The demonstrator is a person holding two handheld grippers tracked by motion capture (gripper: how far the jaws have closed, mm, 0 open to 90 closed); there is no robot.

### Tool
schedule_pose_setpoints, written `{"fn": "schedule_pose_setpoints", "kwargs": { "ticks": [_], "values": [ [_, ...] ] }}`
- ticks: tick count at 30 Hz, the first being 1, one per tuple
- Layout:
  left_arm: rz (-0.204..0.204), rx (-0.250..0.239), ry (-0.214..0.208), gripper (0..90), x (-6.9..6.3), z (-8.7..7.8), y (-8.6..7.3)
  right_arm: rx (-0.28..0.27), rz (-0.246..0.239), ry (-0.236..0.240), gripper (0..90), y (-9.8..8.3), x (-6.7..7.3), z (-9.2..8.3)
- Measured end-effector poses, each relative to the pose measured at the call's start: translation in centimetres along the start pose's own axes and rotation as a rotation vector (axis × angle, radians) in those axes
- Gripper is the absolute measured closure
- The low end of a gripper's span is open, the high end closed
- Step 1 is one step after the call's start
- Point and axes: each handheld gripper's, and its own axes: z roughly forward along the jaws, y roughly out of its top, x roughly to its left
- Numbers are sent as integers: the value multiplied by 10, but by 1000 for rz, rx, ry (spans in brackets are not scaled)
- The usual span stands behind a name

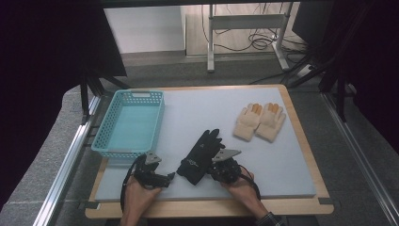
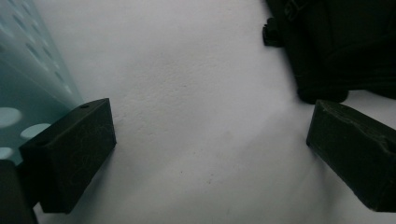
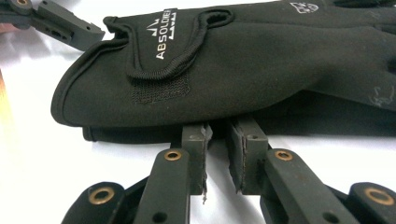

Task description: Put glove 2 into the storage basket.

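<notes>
The high view looks down and forward from above the person's side; it takes in the whole pale grey padded counter (image 1: 282, 160) from far off. The left gripper view sits very low and close, looking along the counter past a light blue plastic basket with holes (image 2: 23, 70) to the edge of a black cloth glove (image 2: 336, 46); the right gripper view is low too, very near the same glove (image 3: 233, 65); all three views share that glove (image 1: 200, 157).

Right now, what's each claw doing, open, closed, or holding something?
Left claw: open, nothing between its jaws, just bare mat.
Right claw: nearly closed, tips at the edge of the black gloves; whether it grips them cannot be told.
</notes>
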Motion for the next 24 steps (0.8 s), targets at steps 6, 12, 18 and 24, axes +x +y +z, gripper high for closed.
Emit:
{"fn": "schedule_pose_setpoints", "kwargs": {
  "ticks": [6,12,18,24],
  "values": [
    [-5,-2,-5,14,1,0,0,-3,-3,12,712,-2,-1,-3],
    [-4,-2,-5,14,1,0,0,-15,9,-32,646,-8,-14,-21],
    [-4,-2,-5,14,1,0,0,-34,52,-103,499,-17,-39,-45],
    [-10,-1,-6,13,1,0,0,-27,84,-175,335,-32,-67,-66]
  ]
}}
